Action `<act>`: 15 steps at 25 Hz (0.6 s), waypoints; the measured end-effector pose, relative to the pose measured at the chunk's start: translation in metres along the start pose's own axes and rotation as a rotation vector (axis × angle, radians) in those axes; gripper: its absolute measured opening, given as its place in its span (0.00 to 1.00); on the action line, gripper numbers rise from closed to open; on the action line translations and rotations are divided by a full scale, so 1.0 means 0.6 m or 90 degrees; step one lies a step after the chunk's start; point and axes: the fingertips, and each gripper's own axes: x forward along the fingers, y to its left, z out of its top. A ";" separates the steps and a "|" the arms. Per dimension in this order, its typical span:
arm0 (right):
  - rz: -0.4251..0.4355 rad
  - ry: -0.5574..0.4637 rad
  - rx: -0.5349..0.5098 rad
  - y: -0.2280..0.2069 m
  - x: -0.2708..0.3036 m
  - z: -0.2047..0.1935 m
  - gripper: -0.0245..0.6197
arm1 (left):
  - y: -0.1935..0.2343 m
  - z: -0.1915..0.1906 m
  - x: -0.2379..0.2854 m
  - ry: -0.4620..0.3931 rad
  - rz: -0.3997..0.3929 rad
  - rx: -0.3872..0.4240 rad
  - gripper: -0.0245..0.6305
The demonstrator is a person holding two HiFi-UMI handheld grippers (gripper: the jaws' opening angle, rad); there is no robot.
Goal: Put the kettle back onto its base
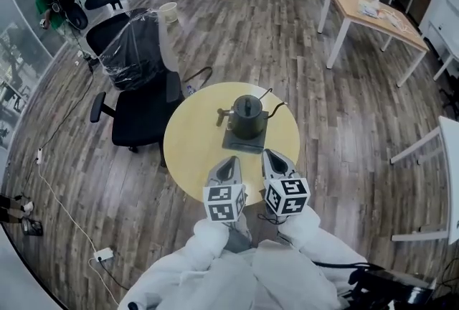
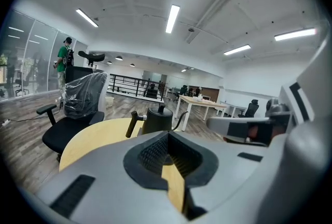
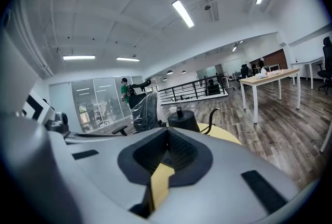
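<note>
A dark gooseneck kettle (image 1: 247, 113) stands upright on its dark square base (image 1: 235, 143) in the far half of the round yellow table (image 1: 190, 147). Its handle points left and its spout right. My left gripper (image 1: 229, 161) and right gripper (image 1: 271, 155) hover side by side over the table's near edge, short of the base, both shut and empty. The kettle (image 2: 154, 118) shows beyond the closed left gripper (image 2: 167, 136) in the left gripper view. It also rises as the kettle (image 3: 182, 119) just past the closed right gripper (image 3: 167, 133) in the right gripper view.
A black office chair (image 1: 140, 86) draped in plastic stands left of the table. A wooden desk (image 1: 373, 14) is at the back right, a white table (image 1: 450, 158) at the right edge. A cable and power strip (image 1: 104, 255) lie on the floor. A person (image 1: 49, 3) stands far left.
</note>
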 end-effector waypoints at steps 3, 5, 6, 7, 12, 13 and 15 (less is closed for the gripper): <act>-0.002 -0.001 0.004 -0.006 -0.070 -0.027 0.06 | -0.042 -0.032 -0.043 -0.001 0.009 0.002 0.04; -0.005 0.005 0.007 -0.008 -0.123 -0.053 0.06 | -0.073 -0.064 -0.080 0.004 0.013 0.004 0.04; -0.006 0.009 0.011 -0.008 -0.148 -0.067 0.06 | -0.087 -0.079 -0.099 0.007 0.014 0.004 0.04; -0.007 0.013 0.015 -0.008 -0.171 -0.080 0.06 | -0.100 -0.094 -0.117 0.011 0.014 0.004 0.04; -0.016 0.038 0.040 -0.002 -0.263 -0.129 0.06 | -0.142 -0.147 -0.193 0.035 0.022 -0.003 0.04; -0.014 0.038 0.039 0.002 -0.277 -0.131 0.06 | -0.148 -0.151 -0.205 0.035 0.024 -0.002 0.04; -0.008 0.035 0.032 0.009 -0.297 -0.126 0.06 | -0.158 -0.150 -0.223 0.030 0.026 0.000 0.04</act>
